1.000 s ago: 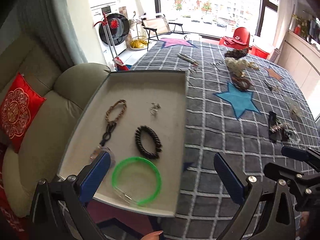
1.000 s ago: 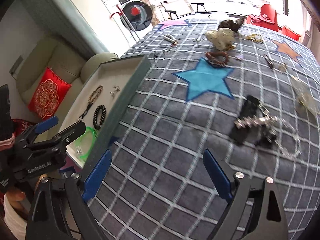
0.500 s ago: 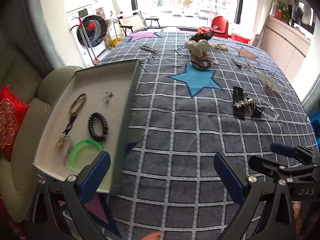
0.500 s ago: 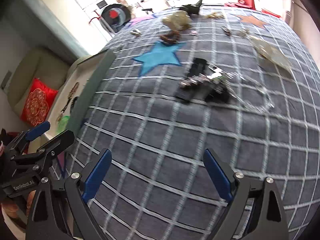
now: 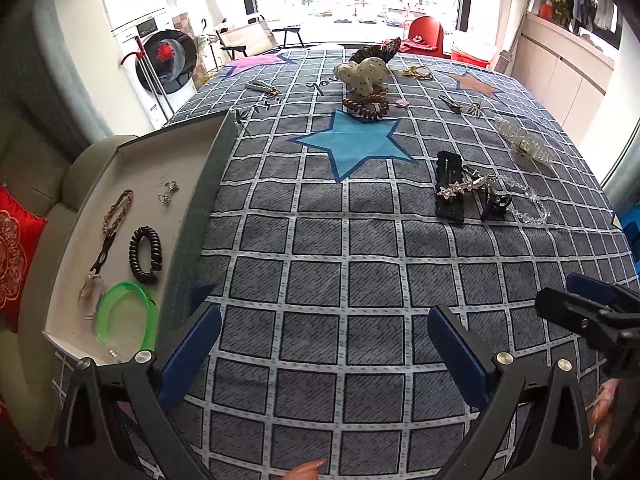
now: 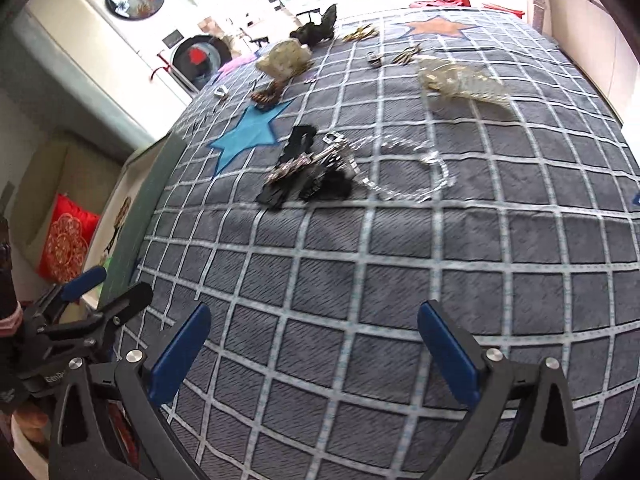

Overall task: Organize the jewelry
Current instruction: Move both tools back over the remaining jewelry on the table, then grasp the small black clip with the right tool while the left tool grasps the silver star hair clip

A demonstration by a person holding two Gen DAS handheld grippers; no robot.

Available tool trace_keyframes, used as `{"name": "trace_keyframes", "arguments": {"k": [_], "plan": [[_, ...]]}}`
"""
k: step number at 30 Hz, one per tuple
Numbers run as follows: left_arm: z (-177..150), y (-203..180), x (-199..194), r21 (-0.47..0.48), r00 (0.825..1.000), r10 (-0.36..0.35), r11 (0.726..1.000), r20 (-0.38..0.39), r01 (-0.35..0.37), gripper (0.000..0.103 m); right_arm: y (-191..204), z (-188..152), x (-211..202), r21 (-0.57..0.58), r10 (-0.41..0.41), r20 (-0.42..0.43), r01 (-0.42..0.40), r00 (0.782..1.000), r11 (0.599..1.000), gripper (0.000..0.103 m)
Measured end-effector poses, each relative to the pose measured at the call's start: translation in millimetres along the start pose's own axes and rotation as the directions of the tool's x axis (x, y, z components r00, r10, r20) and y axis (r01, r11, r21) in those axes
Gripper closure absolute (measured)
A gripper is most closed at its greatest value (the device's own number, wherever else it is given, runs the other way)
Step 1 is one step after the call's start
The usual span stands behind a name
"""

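A shallow white tray (image 5: 80, 216) at the table's left edge holds a green bangle (image 5: 124, 316), a black coil hair tie (image 5: 145, 254), a braided bracelet (image 5: 118, 210) and small earrings (image 5: 168, 192). A pile of black hair clips (image 5: 450, 184) with a clear bead bracelet (image 6: 416, 168) lies mid-table, far ahead of both grippers. My left gripper (image 5: 320, 344) is open and empty above the cloth, right of the tray. My right gripper (image 6: 314, 344) is open and empty near the front edge; it also shows in the left wrist view (image 5: 592, 312).
A grid-patterned cloth with a blue star (image 5: 352, 142) covers the table. Further back lie a brown coil tie (image 5: 366, 106), a spotted white scrunchie (image 5: 362, 74), a clear claw clip (image 5: 524, 146) and small pins. A sofa with a red cushion (image 5: 14, 248) stands to the left.
My left gripper has swung right from over the tray to over the cloth. My right gripper has turned toward the black clip pile. Both stayed open.
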State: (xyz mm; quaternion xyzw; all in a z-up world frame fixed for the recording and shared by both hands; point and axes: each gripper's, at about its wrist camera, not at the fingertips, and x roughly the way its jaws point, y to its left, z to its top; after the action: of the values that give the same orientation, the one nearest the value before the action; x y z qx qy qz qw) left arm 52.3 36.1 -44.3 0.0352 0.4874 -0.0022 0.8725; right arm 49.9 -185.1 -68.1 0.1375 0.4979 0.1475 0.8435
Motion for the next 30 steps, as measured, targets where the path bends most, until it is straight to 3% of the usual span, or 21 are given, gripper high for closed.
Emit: {"name": "trace_keyframes", "arguments": {"k": [11, 18, 20, 22, 25, 28, 30], "plan": [[4.3, -8.6, 17.1, 0.005, 1.000, -0.004, 1.000, -0.016, 0.004, 0.000, -8.4, 20.5, -3.7, -0.037, -0.073, 0.025, 0.074, 0.997, 0.997, 0.000], [7.0, -5.4, 19.9, 0.000, 1.000, 0.003, 1.000, 0.004, -0.003, 0.000, 1.4, 35.4, 8.3, -0.012, -0.045, 0.022, 0.045, 0.999, 0.999, 0.001], [7.9, -2.0, 21.2, -0.009, 1.000, 0.001, 1.000, 0.005, -0.001, 0.000, 5.7, 38.4, 13.0, -0.005, -0.027, 0.017, 0.027, 1.000, 1.000, 0.007], [8.6, 1.5, 22.2, -0.016, 1.000, -0.001, 1.000, 0.007, 0.001, 0.000, 10.8, 42.0, 20.4, 0.000, -0.012, 0.005, 0.012, 1.000, 1.000, 0.022], [9.8, 3.9, 23.4, -0.019, 1.000, -0.003, 1.000, 0.015, 0.003, 0.000, 13.2, 46.5, 33.3, 0.021, -0.010, -0.016, 0.011, 1.000, 1.000, 0.036], [11.9, 4.9, 24.4, -0.018, 1.000, -0.009, 1.000, 0.025, 0.009, 0.000, 13.4, 52.0, 38.6, 0.032, -0.029, 0.000, 0.029, 1.000, 0.999, 0.042], [14.0, 4.3, 26.0, -0.013, 1.000, -0.012, 1.000, 0.025, 0.012, 0.006, 12.5, 56.2, 40.7, 0.039, -0.038, 0.009, 0.038, 0.999, 0.999, 0.045]]}}
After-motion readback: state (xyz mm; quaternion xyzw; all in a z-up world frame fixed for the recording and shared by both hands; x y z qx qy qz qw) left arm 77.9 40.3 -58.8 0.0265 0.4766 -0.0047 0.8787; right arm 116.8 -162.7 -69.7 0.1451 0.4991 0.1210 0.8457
